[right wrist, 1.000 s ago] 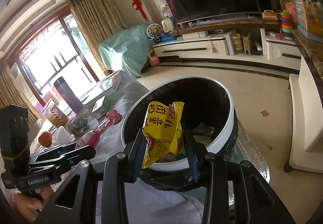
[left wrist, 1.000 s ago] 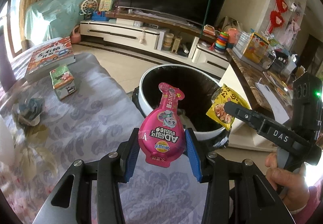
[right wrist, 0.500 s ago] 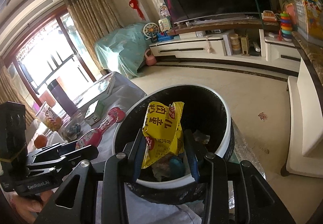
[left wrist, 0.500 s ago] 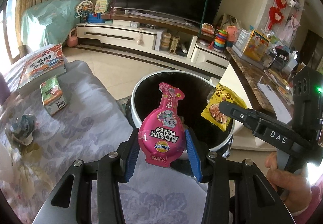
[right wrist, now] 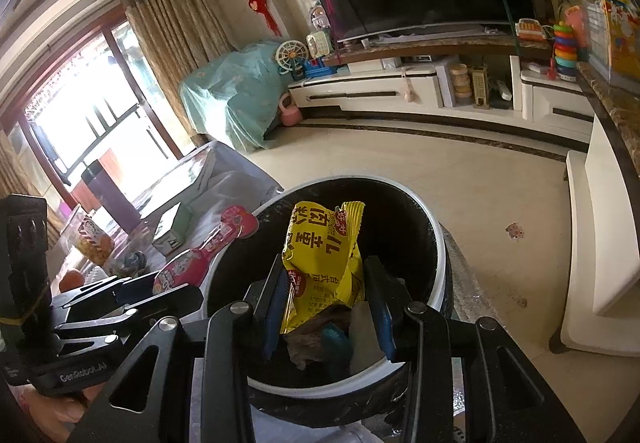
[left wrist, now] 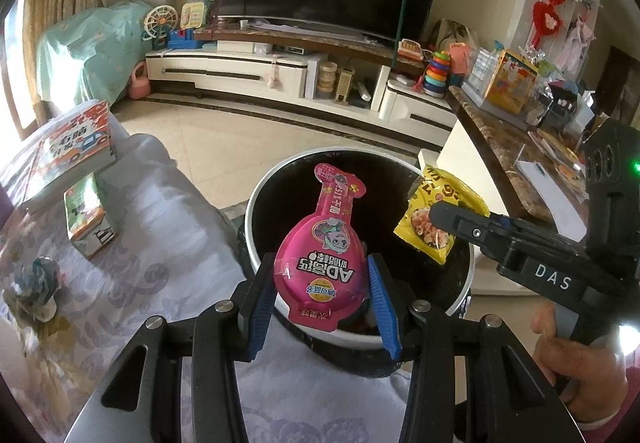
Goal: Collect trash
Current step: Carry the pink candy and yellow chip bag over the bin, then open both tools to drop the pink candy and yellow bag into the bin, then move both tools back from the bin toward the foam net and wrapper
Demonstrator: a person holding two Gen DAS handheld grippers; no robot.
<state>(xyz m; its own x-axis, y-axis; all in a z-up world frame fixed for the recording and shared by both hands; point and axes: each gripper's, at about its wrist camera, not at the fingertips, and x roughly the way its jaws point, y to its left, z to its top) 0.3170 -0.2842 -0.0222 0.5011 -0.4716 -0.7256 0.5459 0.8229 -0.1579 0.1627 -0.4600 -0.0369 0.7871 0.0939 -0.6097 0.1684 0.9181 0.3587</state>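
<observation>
My left gripper [left wrist: 322, 301] is shut on a pink bottle-shaped snack wrapper [left wrist: 326, 255], held upright over the near rim of a round white trash bin [left wrist: 256, 203] lined with a black bag. My right gripper [right wrist: 326, 305] is shut on a yellow crinkled snack bag [right wrist: 324, 255], above the bin's [right wrist: 438, 239] open mouth, where some trash lies inside. The left wrist view also shows the yellow snack bag [left wrist: 436, 219] in the right gripper, above the bin's right side. The right wrist view shows the pink wrapper [right wrist: 200, 259] at the bin's left rim.
A table with a grey patterned cloth [left wrist: 160, 243] lies left of the bin, carrying a book [left wrist: 72, 147], a green carton [left wrist: 86, 215] and a crumpled wad [left wrist: 36, 283]. A marble-topped counter [left wrist: 508, 151] stands right. The TV cabinet [left wrist: 280, 71] is across bare tiled floor.
Both grippers have moved closer to the bin with their wrappers. The bin now sits larger and more beneath them, and trash inside it shows in the right wrist view.
</observation>
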